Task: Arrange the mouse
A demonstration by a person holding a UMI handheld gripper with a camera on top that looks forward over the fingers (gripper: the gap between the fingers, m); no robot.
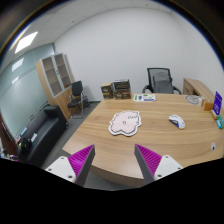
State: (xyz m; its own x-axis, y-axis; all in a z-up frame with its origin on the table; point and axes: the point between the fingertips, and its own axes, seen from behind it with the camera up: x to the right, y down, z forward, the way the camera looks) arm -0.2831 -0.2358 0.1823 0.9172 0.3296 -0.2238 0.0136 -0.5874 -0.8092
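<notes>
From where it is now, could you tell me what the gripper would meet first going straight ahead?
Likely the table. The open gripper points between the mouse pad and the mouse; depth is unclear.

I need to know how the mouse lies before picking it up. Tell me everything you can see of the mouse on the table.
The mouse is small, rounded and pale grey-white, apparently plastic; finer parts cannot be made out. It rests flat on the light wooden table, alone and touched by nothing, to the right of the white cloud-shaped mat. It lies well beyond the open gripper, ahead of its right finger.
</notes>
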